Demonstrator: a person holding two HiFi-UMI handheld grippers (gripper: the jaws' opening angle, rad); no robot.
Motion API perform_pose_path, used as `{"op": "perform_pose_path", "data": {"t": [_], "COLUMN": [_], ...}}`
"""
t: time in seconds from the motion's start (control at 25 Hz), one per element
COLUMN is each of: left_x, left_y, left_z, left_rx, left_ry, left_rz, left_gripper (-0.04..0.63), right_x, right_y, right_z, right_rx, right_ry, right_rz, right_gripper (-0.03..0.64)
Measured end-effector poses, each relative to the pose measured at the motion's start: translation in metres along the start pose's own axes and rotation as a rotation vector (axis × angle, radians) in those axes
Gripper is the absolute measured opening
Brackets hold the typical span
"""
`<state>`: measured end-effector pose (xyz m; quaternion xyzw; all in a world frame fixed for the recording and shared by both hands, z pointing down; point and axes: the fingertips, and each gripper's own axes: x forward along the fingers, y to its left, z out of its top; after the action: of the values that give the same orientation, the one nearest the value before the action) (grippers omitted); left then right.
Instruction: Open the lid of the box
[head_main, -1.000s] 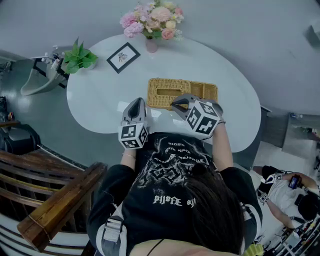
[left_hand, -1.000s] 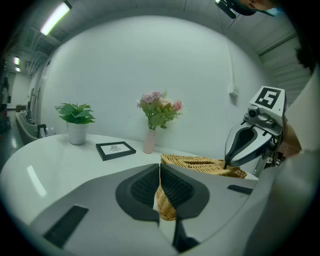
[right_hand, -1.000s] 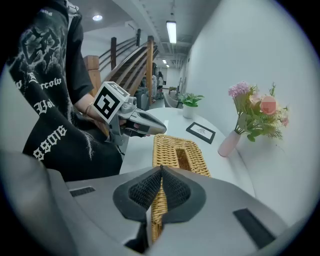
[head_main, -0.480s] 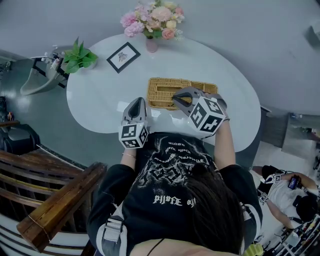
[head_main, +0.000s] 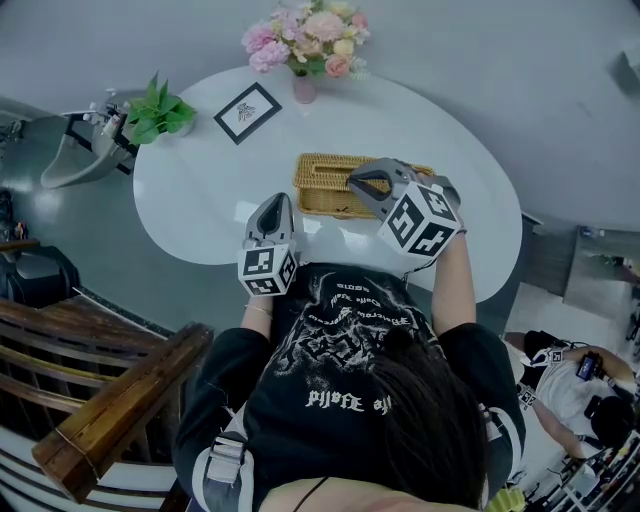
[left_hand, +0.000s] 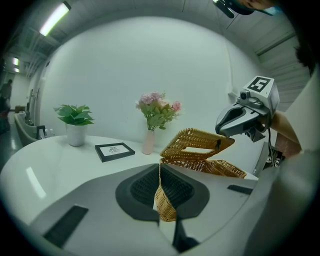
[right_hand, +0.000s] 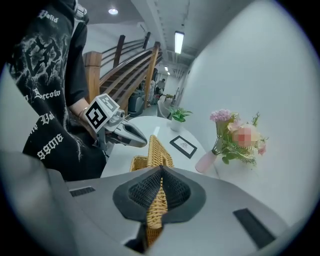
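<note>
Right hand-held gripper (head_main: 356, 183) is clenched on the lid (left_hand: 197, 142), holding it tilted partway up over the box (left_hand: 220, 168) on the counter (head_main: 200, 190), while left hand-held gripper (head_main: 277, 200) pinches the box's rim; full opening remains.

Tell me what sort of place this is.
Probably a lobby or showroom: a white table dressed with flowers and a plant, a wooden staircase beside it, and strip lights overhead.
</note>
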<state>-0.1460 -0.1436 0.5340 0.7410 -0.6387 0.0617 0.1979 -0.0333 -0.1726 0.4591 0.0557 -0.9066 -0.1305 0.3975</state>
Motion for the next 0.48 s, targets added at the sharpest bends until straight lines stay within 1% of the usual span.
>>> {"op": "perform_pose_path", "data": {"t": [0.24, 0.48], "left_x": [0.001, 0.003], "left_y": [-0.004, -0.006], "left_z": [0.002, 0.003], "left_rx": [0.011, 0.008], "left_ry": [-0.003, -0.006], "left_rz": [-0.005, -0.004], "left_gripper": [0.025, 0.025], "right_x": [-0.004, -0.007], "right_y": [-0.017, -0.035], "right_z": [0.006, 0.01], "right_rx": [-0.017, -0.077], "right_ry": [-0.019, -0.012], "right_rz": [-0.028, -0.05], "right_gripper": [0.032, 0.032]}}
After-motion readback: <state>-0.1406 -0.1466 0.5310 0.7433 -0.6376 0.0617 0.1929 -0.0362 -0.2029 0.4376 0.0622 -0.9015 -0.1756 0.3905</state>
